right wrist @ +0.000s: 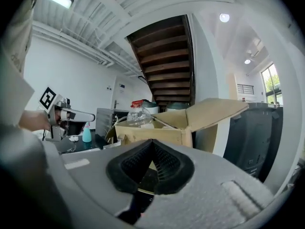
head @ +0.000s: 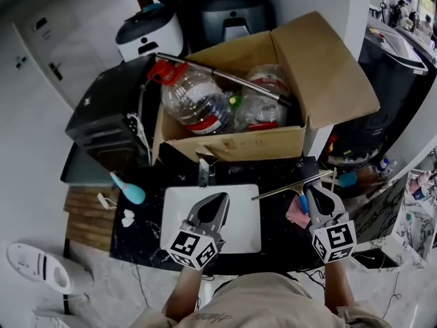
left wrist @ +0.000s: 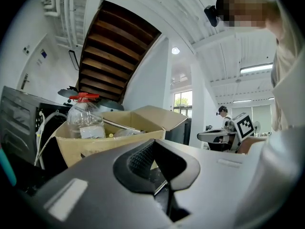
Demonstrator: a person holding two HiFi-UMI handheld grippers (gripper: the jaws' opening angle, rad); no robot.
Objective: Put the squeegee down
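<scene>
The squeegee [head: 292, 186] lies on the dark counter [head: 140, 234], its metal blade slanting up to the right and its blue handle [head: 302, 203] pointing toward me beside a pink cloth [head: 294, 215]. My right gripper [head: 311, 187] hovers over the handle, jaws shut and empty; in the right gripper view its pads [right wrist: 162, 162] meet at the tip [right wrist: 152, 141] with nothing between them. My left gripper [head: 222, 197] hangs over the white sink basin [head: 247, 234], jaws closed to a point and empty, as the left gripper view [left wrist: 153, 141] also shows.
An open cardboard box [head: 235, 143] with plastic bottles [head: 193, 98] and a metal rod stands behind the counter. A black appliance [head: 109, 115] is at left, a teal bottle [head: 129, 190] on the counter's left end, a faucet [head: 203, 170] behind the basin.
</scene>
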